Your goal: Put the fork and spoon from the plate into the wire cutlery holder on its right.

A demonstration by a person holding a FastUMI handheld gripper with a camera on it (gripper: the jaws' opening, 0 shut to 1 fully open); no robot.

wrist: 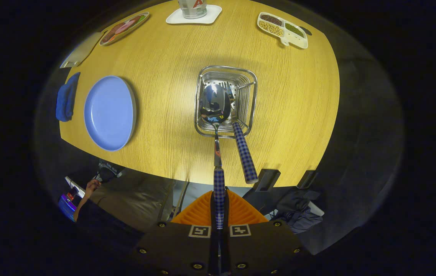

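Observation:
I look straight down on the table. My gripper (219,209) is shut on the checked handle of the spoon (215,105), which hangs bowl-down over the wire cutlery holder (255,90). The spoon's bowl hovers over the holder's left half. A second piece with a checked handle, the fork (244,151), stands in the holder and leans toward me, just right of the spoon. The blue plate (109,112) lies bare to the left of the holder.
A folded blue cloth (66,97) lies left of the plate. At the far side stand an oval dish of food (124,27), a glass on a white coaster (194,14) and a divided tray of beans (282,29). A person's hand (90,188) shows below the table edge.

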